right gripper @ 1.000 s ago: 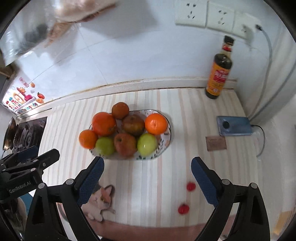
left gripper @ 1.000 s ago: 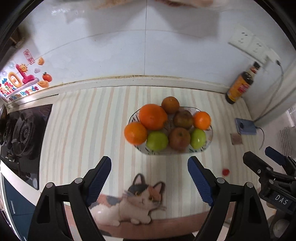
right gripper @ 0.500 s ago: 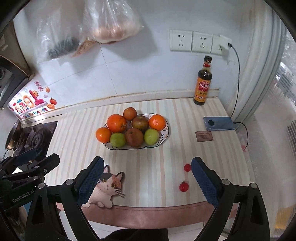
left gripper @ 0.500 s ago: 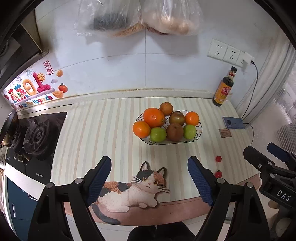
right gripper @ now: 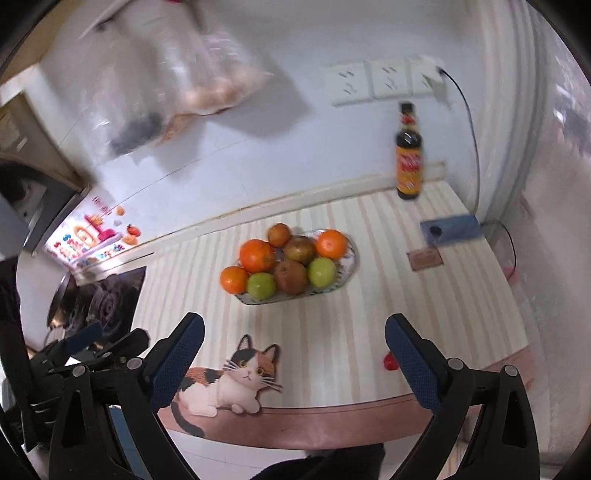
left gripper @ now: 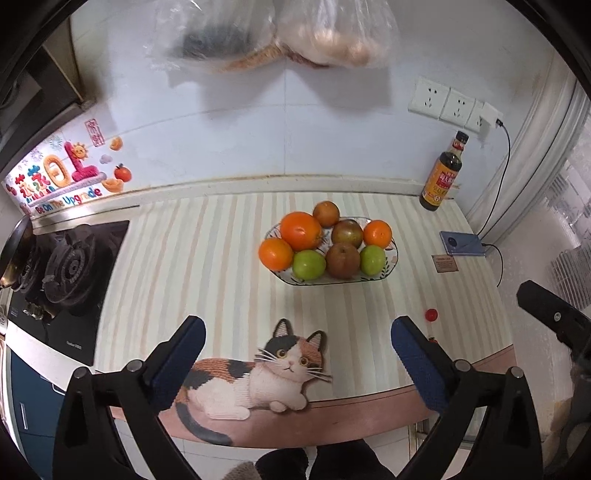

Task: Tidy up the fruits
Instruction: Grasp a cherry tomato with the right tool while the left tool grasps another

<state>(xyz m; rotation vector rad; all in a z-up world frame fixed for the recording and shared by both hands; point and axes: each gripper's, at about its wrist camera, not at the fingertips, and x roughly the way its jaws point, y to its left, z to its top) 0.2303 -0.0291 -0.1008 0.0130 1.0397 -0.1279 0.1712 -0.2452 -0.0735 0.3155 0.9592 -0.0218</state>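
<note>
An oval patterned plate (left gripper: 332, 282) on the striped counter carries oranges (left gripper: 300, 230), green apples (left gripper: 308, 264) and brown fruits (left gripper: 342, 259). Two small red fruits lie loose near the counter's front right; one (left gripper: 431, 314) shows whole, the other peeks from behind a finger. My left gripper (left gripper: 295, 328) hangs well back from the plate, over the cat mat, its jaws opening with nothing between them. My right gripper (right gripper: 293, 323) is open and empty, also far short of the plate (right gripper: 351, 258). One red fruit (right gripper: 389, 361) sits by its right finger.
A dark sauce bottle (left gripper: 443, 177) stands at the back right by the wall sockets. A blue phone (left gripper: 461, 243) on a cable and a small brown card (left gripper: 445, 263) lie right of the plate. A gas hob (left gripper: 66, 266) is at left. Plastic bags (left gripper: 277, 33) hang overhead.
Both grippers have drawn back and up from the plate, so the counter's front edge and the whole cat mat now show. The left jaws stand wider. The right view has rolled and blurred.
</note>
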